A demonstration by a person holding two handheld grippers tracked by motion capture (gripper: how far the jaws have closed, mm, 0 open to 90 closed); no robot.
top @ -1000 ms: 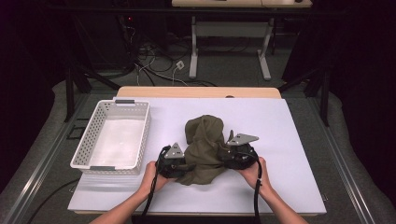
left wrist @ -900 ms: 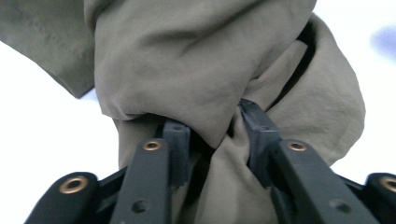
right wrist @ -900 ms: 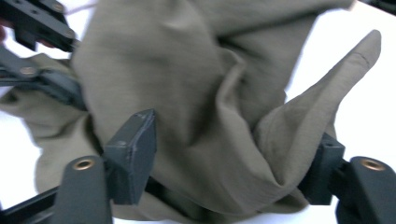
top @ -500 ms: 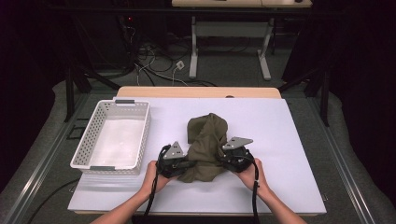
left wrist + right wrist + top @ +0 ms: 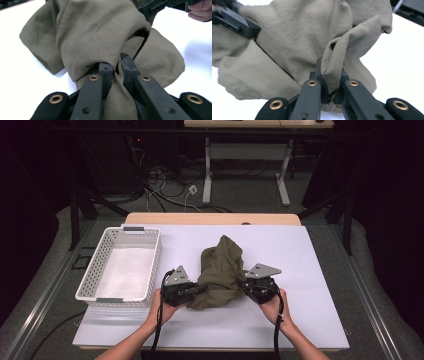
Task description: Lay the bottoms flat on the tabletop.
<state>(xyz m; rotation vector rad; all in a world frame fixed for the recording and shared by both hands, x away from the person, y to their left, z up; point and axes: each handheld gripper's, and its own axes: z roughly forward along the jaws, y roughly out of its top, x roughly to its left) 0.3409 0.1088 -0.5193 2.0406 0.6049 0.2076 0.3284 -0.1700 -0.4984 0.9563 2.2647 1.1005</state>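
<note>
At nine o'clock on the white table top (image 5: 310, 265) stands a white perforated basket (image 5: 88, 281), its long side running toward twelve. Just beside the basket's near right corner, at about seven o'clock of the board, the person's left hand (image 5: 161, 309) holds the left gripper (image 5: 196, 291), whose grey three-cornered plate tips up toward twelve. Its jaws have just been closing and now pinch a gathered fold at the left edge of the olive-green cloth (image 5: 220, 275); in the left gripper view the left gripper (image 5: 117, 65) shows its two black fingers (image 5: 105, 72) drawn close together with the olive-green cloth (image 5: 100, 32) bunched between them and spilling over them.

The cloth lies crumpled in the middle of the table, a heap that narrows toward twelve o'clock and bulges toward six, touching both grippers at its lower sides.

At about five o'clock the right hand (image 5: 272, 307) holds the right gripper (image 5: 245, 284) against the cloth's right edge. Its jaws have also just been closing; in the right gripper view the right gripper (image 5: 331, 75) clamps a hanging pleat of the cloth (image 5: 294, 35) tightly between its fingers (image 5: 319, 75).
</note>
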